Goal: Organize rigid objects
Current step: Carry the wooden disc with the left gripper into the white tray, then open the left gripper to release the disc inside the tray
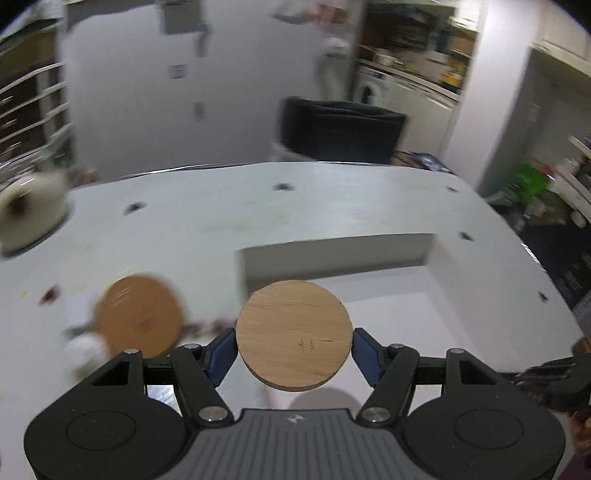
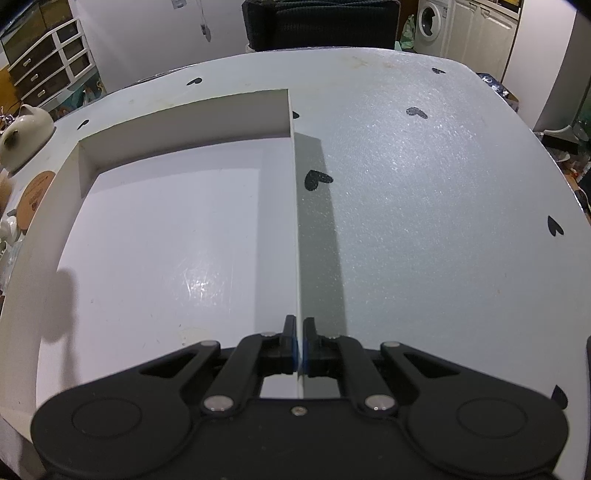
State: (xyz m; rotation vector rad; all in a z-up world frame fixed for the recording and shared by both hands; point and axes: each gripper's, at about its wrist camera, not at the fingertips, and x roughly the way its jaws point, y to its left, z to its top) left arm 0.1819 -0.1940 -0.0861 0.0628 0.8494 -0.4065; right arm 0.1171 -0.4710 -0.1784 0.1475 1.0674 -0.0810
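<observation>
At the far left edge of the table, a pale, glossy rounded ceramic piece sits with a dark spot on its side; the right wrist view shows it sharply, the left wrist view only as a blur. Just nearer along that edge lies a second wooden disc, flat on the surface, round and brown, with small white things beside it that are too smeared to name. Right of it stands the white box, shallow, rectangular, with thin upright walls and a smooth, faintly scratched floor that holds nothing. The left gripper grasps a round wooden disc by its rim, blue pads pressing on either side; the light, grained disc with two tiny dark marks hangs in the air near the box's left wall, above the table. Only the left wrist view shows this disc. The right gripper is clenched on the box's thin right wall, near its front corner. Right of the box the table is grey, finely speckled and dotted with black heart shapes. Beyond the far edge stands a dark chair.
</observation>
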